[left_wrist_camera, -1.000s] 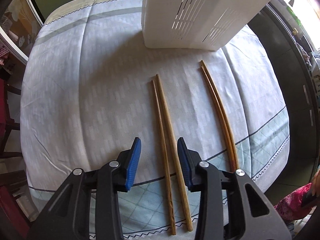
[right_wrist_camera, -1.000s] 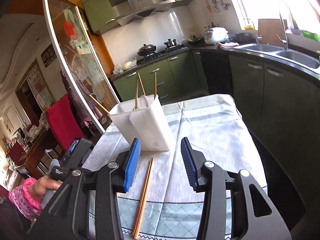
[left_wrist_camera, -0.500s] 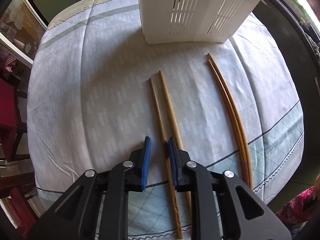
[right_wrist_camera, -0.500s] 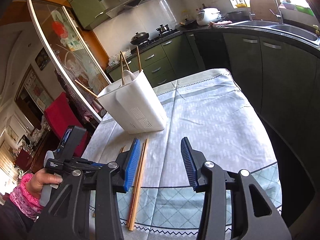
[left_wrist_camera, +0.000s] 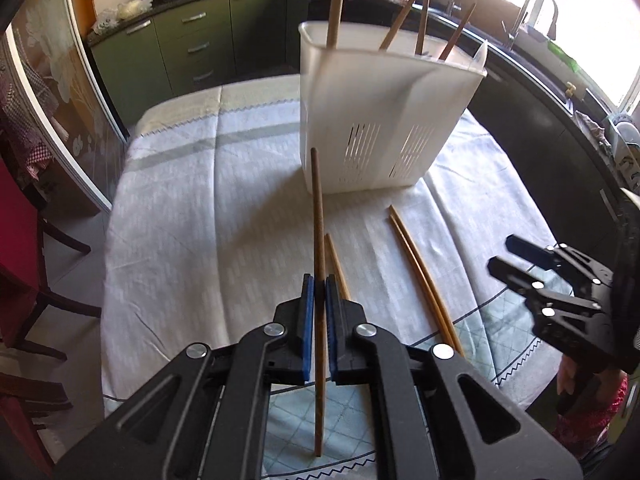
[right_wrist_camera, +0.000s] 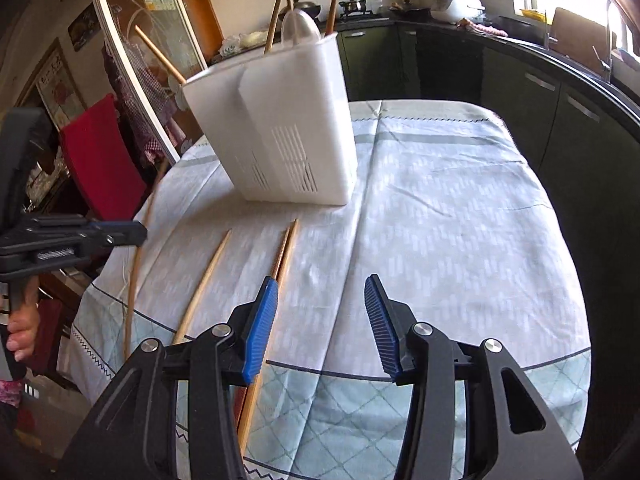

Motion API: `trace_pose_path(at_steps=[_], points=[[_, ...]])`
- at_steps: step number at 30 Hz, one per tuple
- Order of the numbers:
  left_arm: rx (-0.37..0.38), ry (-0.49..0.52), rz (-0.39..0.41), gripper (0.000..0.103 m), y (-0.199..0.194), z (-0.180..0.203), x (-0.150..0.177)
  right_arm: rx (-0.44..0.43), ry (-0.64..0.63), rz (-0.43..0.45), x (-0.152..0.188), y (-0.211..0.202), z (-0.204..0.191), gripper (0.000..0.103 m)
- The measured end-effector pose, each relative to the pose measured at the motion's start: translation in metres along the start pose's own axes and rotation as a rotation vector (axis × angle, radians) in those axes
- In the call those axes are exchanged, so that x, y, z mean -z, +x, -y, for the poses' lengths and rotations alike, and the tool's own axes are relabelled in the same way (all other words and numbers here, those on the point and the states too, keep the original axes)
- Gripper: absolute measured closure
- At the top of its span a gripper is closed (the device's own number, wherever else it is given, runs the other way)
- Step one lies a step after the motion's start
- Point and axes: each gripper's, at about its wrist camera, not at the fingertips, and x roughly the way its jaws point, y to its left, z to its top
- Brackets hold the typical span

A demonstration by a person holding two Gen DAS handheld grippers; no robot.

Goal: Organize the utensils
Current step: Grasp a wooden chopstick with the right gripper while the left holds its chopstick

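My left gripper (left_wrist_camera: 319,284) is shut on a dark wooden chopstick (left_wrist_camera: 318,208) and holds it tilted, off the tablecloth. Its mate (left_wrist_camera: 336,264) lies on the cloth just right of it. A lighter pair of chopsticks (left_wrist_camera: 420,272) lies further right. The white slotted utensil holder (left_wrist_camera: 384,120) stands behind, with several chopsticks in it. In the right wrist view my right gripper (right_wrist_camera: 320,292) hovers low over the cloth with its jaws opening and nothing between them. The lighter pair (right_wrist_camera: 286,248) runs under its left finger. At the left the left gripper (right_wrist_camera: 136,234) holds the lifted chopstick (right_wrist_camera: 138,248).
The table (right_wrist_camera: 460,208) has a pale patterned cloth and its front edge is close to both grippers. A red chair (right_wrist_camera: 100,160) and a glass sliding door (left_wrist_camera: 60,100) stand on the left. Green kitchen cabinets (left_wrist_camera: 200,44) and a sink counter (right_wrist_camera: 560,60) ring the far side.
The left gripper closed on one chopstick of the middle pair and lifted it off the cloth. The right gripper came down and closer to the lighter pair.
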Motion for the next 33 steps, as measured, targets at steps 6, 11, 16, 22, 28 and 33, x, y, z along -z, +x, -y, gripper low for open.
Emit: trace_pose_path(at_steps=[6,11,16,22,28,33], points=[[-0.022,0.04,0.146,0.097,-0.043,-0.003,0.012,0.063,-0.051,-0.061,-0.01,0.042,-0.017,0.058],[0.009,0.042,0.162,0.097,-0.052,-0.01,0.016,0.108,-0.081,-0.085,-0.013,0.061,-0.029,0.059],[0.028,0.038,0.172,0.097,-0.055,-0.021,0.021,0.155,-0.098,-0.099,-0.016,0.068,-0.032,0.061],[0.048,0.038,0.181,0.097,-0.055,-0.025,0.022,0.18,-0.147,-0.132,-0.019,0.077,-0.048,0.065],[0.055,0.04,0.186,0.097,-0.056,-0.026,0.025,0.161,-0.142,-0.151,-0.031,0.09,-0.056,0.083],[0.051,0.041,0.189,0.097,-0.058,-0.027,0.026,0.128,-0.1,-0.154,-0.042,0.099,-0.051,0.09]])
